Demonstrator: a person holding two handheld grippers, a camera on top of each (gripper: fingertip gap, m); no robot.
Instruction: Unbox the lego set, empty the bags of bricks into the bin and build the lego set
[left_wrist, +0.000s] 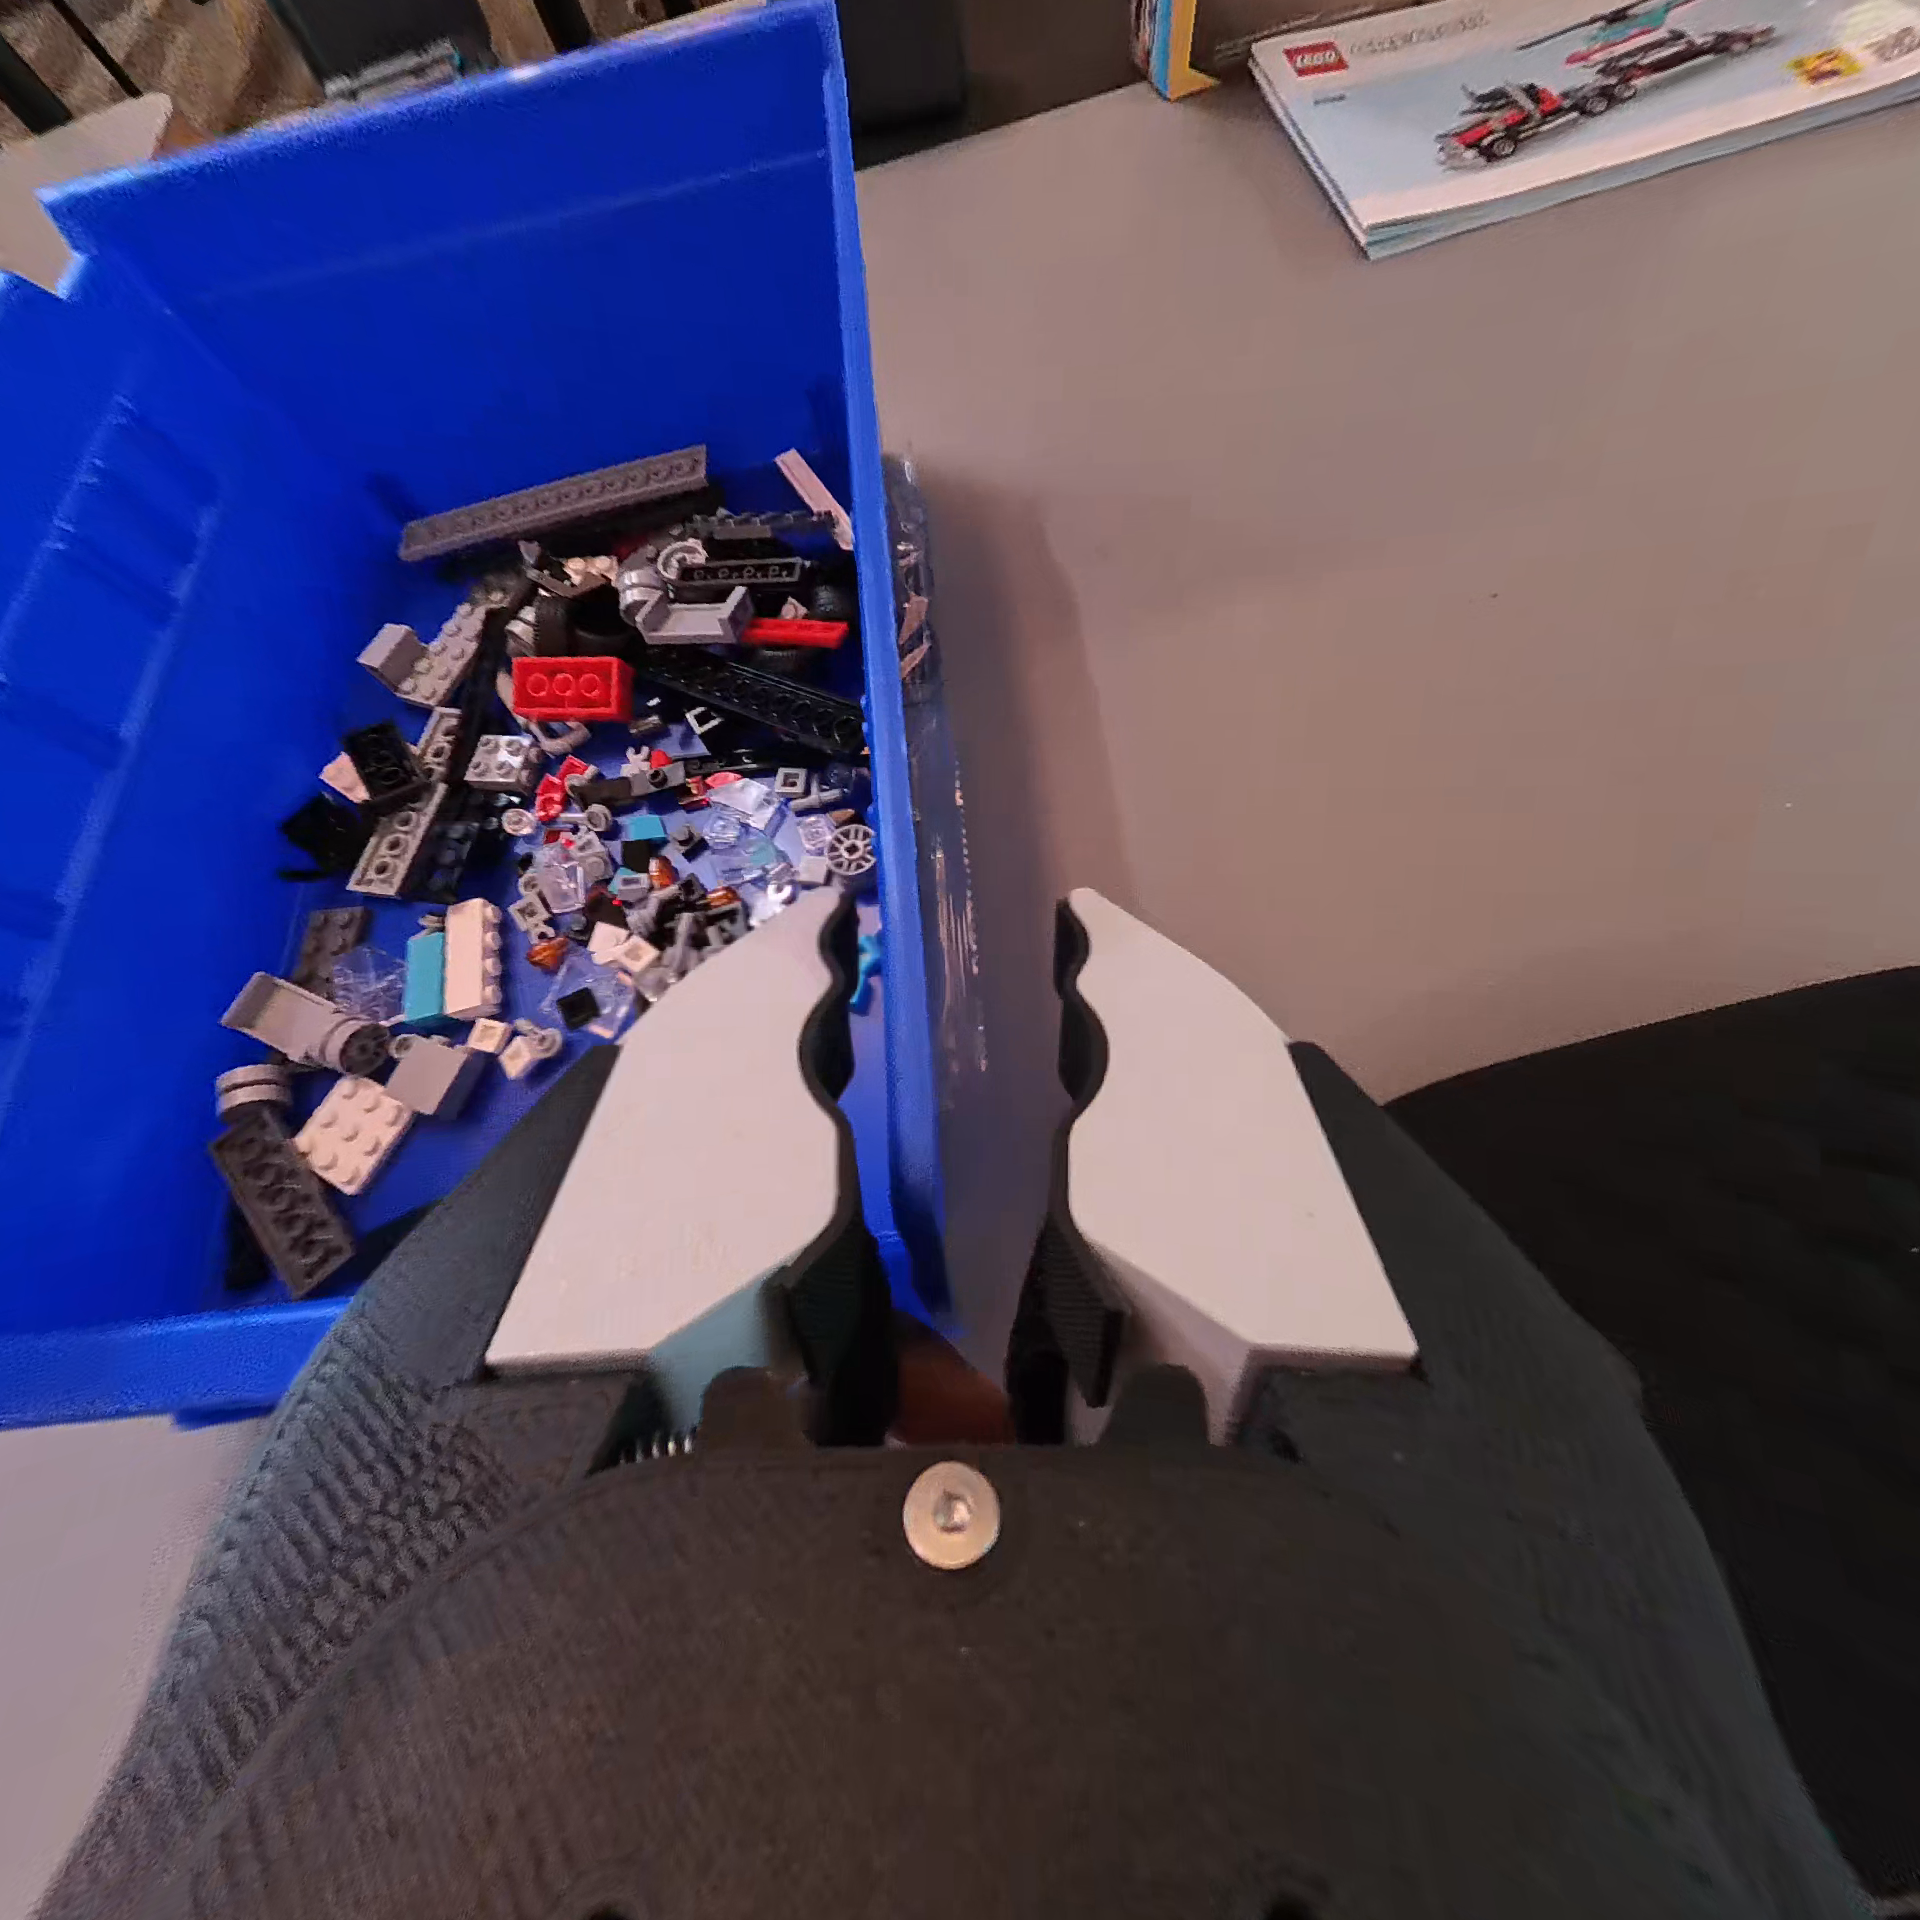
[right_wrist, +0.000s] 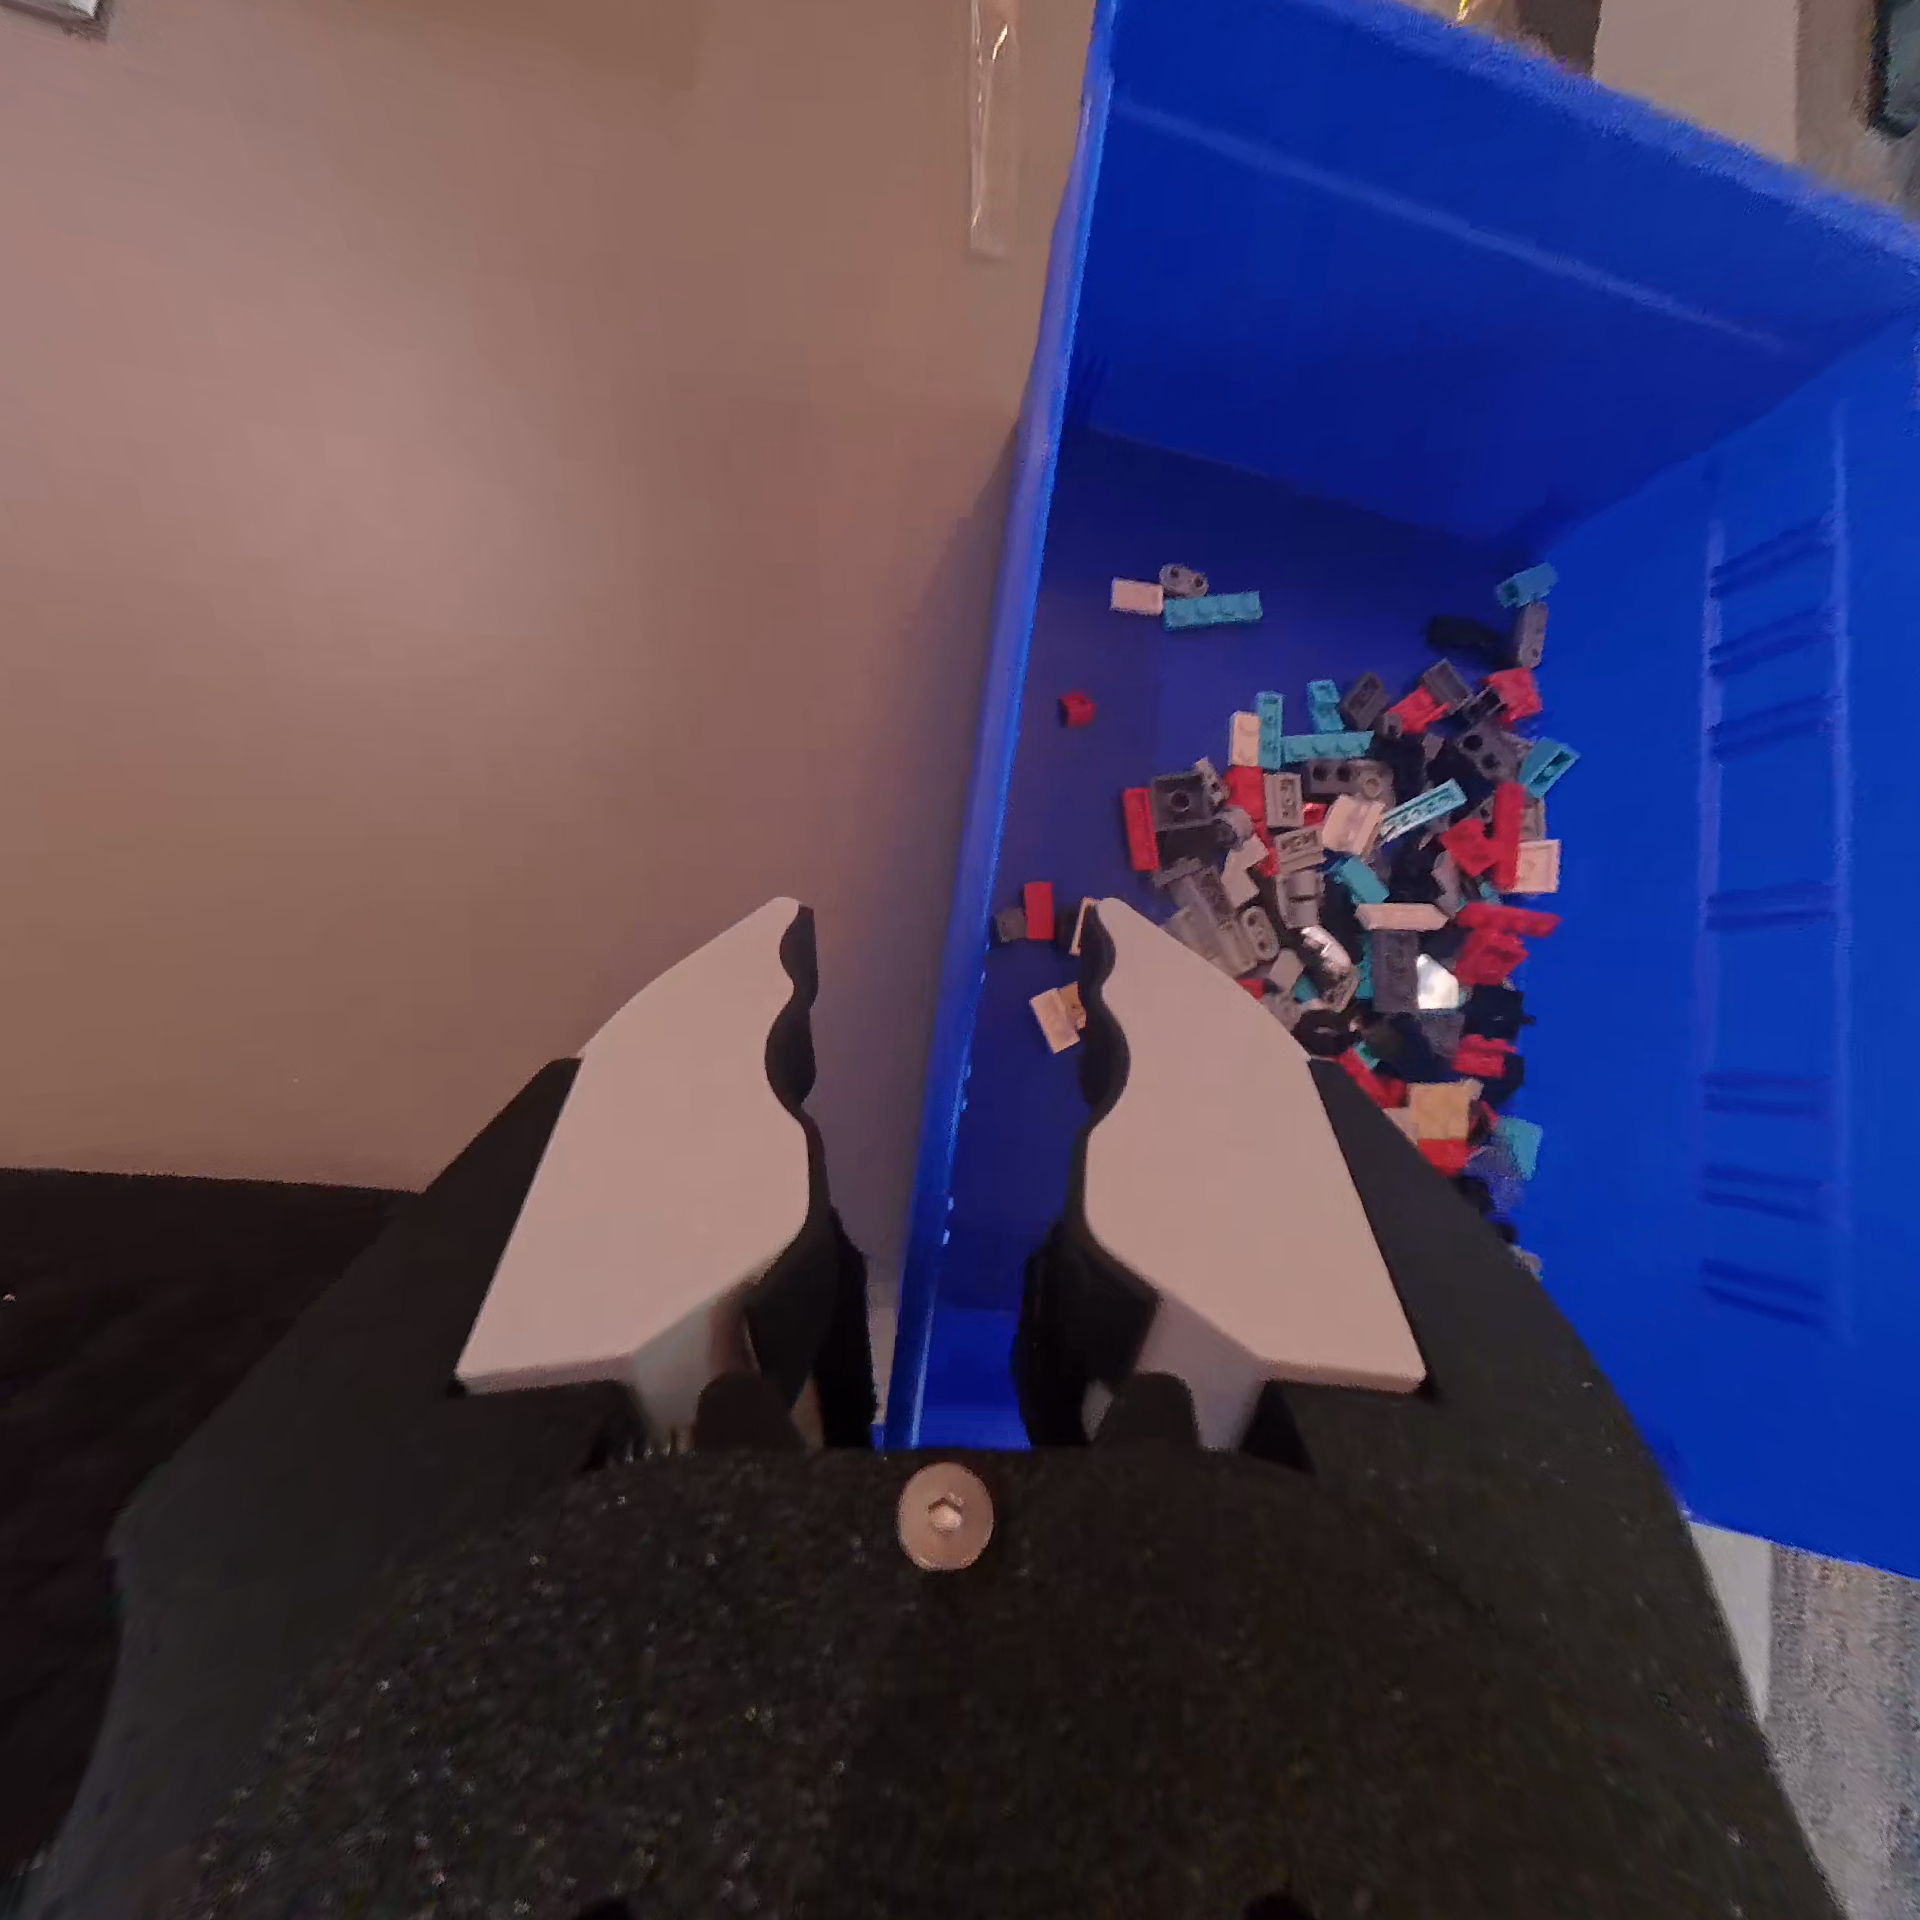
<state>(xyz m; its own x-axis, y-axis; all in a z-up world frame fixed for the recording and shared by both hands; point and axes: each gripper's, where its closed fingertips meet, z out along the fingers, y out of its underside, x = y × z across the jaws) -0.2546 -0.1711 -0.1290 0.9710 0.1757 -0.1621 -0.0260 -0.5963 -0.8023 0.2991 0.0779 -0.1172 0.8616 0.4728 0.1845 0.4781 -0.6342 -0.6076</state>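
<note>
blue bin (left_wrist: 436, 343) w/ loose bricks (left_wrist: 582, 790) sits on grey worktop (left_wrist: 1403, 623); left claw (left_wrist: 956, 925) & right claw (right_wrist: 940, 935) each straddle a bin side wall, part-open, not visibly clamped.

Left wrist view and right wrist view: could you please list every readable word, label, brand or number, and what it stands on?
I don't quote writing, so here is only what bears it.
Instruction booklet: red logo badge, a line of print, a yellow patch.
Box behind it: a print strip, blurred.
Black brick in the blue bin: marks too small to read.
Right wrist view: none.
</note>
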